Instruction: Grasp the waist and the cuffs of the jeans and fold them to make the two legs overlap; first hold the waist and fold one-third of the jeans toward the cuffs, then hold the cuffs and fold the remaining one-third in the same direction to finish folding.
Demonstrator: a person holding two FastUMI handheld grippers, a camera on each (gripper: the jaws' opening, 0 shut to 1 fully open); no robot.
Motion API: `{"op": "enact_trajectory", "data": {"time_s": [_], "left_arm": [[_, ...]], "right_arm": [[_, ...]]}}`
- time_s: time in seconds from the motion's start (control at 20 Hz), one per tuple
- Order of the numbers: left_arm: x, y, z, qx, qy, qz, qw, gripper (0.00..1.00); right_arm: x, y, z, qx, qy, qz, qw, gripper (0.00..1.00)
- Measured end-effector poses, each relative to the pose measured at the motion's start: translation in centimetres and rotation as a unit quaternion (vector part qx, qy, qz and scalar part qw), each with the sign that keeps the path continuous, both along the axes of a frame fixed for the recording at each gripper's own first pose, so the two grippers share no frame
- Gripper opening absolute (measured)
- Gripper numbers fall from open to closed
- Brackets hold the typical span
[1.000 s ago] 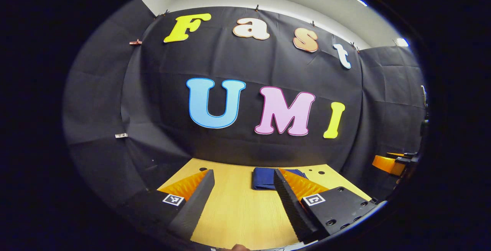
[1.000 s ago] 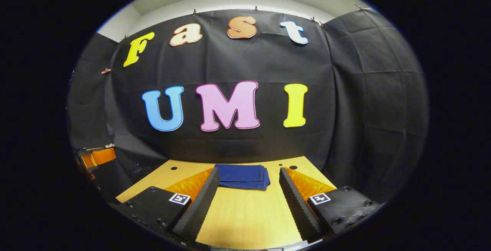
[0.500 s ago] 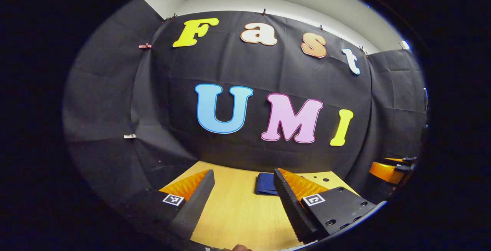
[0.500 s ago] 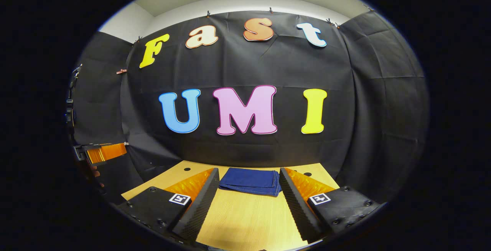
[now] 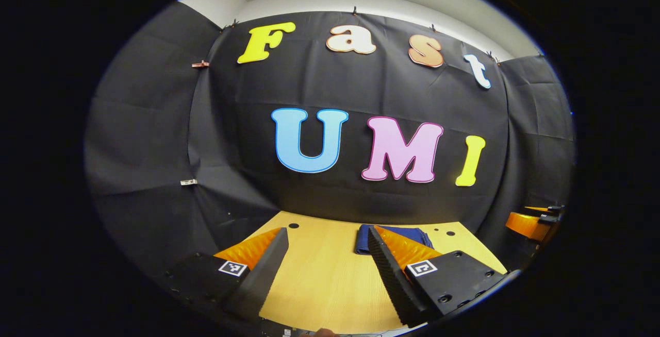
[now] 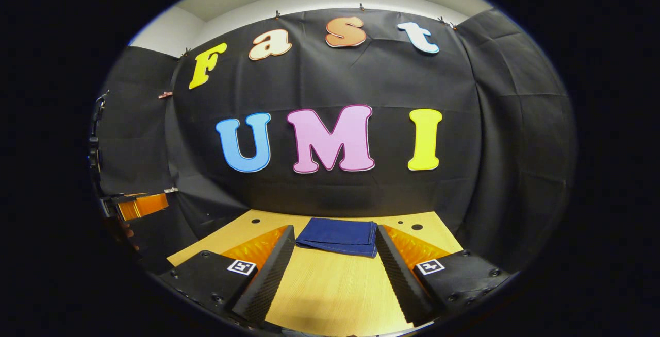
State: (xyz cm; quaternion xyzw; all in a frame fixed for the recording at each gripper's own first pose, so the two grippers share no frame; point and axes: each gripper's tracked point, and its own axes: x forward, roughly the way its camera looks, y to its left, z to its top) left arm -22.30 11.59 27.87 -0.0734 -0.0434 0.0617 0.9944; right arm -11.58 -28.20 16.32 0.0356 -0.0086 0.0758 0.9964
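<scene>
Left gripper view: your left tongs (image 5: 326,241) sit at the bottom of the frame, spread wide with nothing between them, just bare worktop (image 5: 319,280). The jeans (image 5: 394,238) lie lower centre-right, toward the far edge of the worktop, partly hidden behind the tongs' right-hand finger. They read as a compact dark blue stack, not a spread garment. At the right edge of the frame you can see part of the other tongs (image 5: 531,221), held off the side of the worktop; from here I can't tell how they're set.

Right gripper view: your right tongs (image 6: 335,254) are at the bottom of the frame, also spread wide and gripping nothing. The jeans (image 6: 337,235) sit lower centre, framed between the two fingertips but farther back and not touching them. They form a flat rectangle with layered edges along the near side, lying square on the worktop (image 6: 335,290) near the back wall. The left tongs (image 6: 136,205) show at the left edge, well apart from the cloth.

Status, my read: legs overlapped, both third-folds look done, bundle is down and released. No waist or cuff is sticking out that I can see. Nothing obvious is left except keeping both tongs clear; layer alignment on the far side is hidden, so I can't confirm that.
</scene>
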Motion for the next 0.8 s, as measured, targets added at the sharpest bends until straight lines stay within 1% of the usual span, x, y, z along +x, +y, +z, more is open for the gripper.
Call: {"op": "enact_trajectory", "data": {"time_s": [0.3,0.5,0.8], "left_arm": [[0.0,-0.2,-0.2,0.008,0.003,0.001,1.000,0.96],[0.2,0.3,-0.4,0.018,0.006,0.003,1.000,0.96],[0.9,0.6,-0.6,0.027,0.004,-0.008,1.000,0.96]], "right_arm": [[0.5,0.5,0.5,-0.002,-0.005,0.005,1.000,0.96],[0.9,0.9,0.0,-0.003,0.001,0.008,1.000,0.96],[0.8,1.8,0.2,-0.011,-0.001,0.001,1.000,0.96]]}}
